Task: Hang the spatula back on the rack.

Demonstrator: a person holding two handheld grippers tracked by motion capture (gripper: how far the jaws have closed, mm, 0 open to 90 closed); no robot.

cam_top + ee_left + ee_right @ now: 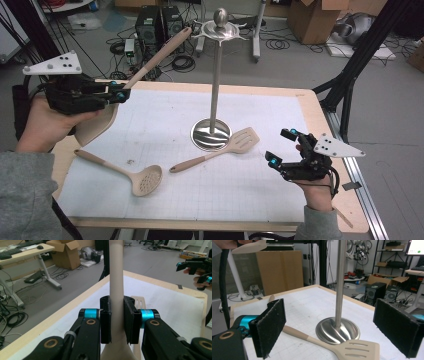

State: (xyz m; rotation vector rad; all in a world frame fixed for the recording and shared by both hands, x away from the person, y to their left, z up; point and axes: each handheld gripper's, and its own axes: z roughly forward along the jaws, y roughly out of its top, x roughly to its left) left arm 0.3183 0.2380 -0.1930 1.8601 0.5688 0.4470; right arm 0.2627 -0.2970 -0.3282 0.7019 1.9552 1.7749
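My left gripper (119, 94) is at the table's left edge, shut on the long handle of a beige spatula (155, 57). The handle slants up toward the hooked top (220, 29) of a metal utensil stand, and the blade (97, 125) hangs by my hand. In the left gripper view the pads (106, 320) clamp the handle (116, 277) on both sides. My right gripper (282, 147) stands open near the table's right side, nothing between its pads (270, 325). It faces the stand's pole (340, 277) and a slotted turner (359, 350).
The stand's round base (211, 135) sits mid-table on the white gridded mat (165, 115). The slotted turner (240, 141) lies just right of the base, and a perforated skimmer (145, 180) lies front left. Cables, computer cases and boxes are on the floor beyond the table.
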